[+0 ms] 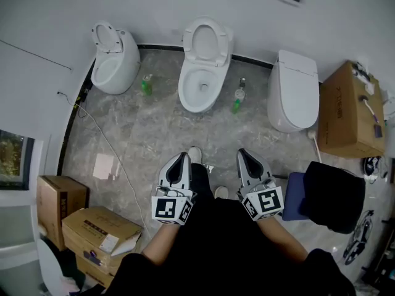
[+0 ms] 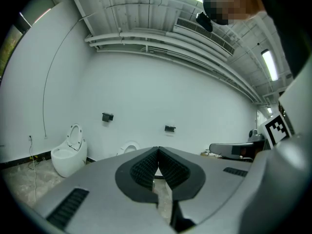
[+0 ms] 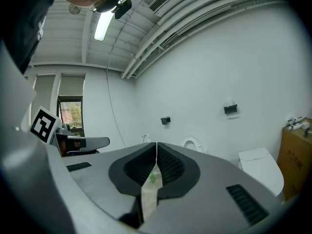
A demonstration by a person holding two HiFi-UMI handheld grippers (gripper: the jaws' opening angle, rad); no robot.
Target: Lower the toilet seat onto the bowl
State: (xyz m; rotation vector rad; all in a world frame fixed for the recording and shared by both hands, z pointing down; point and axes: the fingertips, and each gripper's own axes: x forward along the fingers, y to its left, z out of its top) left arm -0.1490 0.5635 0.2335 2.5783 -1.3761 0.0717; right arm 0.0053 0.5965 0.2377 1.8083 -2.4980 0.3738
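1. Nothing done yet: the seat [image 1: 208,42] stands upright over the middle bowl [image 1: 199,91], far ahead.
2. Left gripper [image 1: 181,156] and right gripper [image 1: 242,152] are both closed, empty, well short of it.
3. Left to do: reach it, tip it down.

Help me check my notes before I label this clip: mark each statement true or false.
1. The seat of the middle toilet stands raised. True.
2. The right toilet has its lid open. False: it is closed.
3. The left gripper and right gripper are both shut and empty. True.
4. The left gripper touches the middle toilet. False: it is well short of it.
5. A green bottle stands between the middle and right toilets. True.
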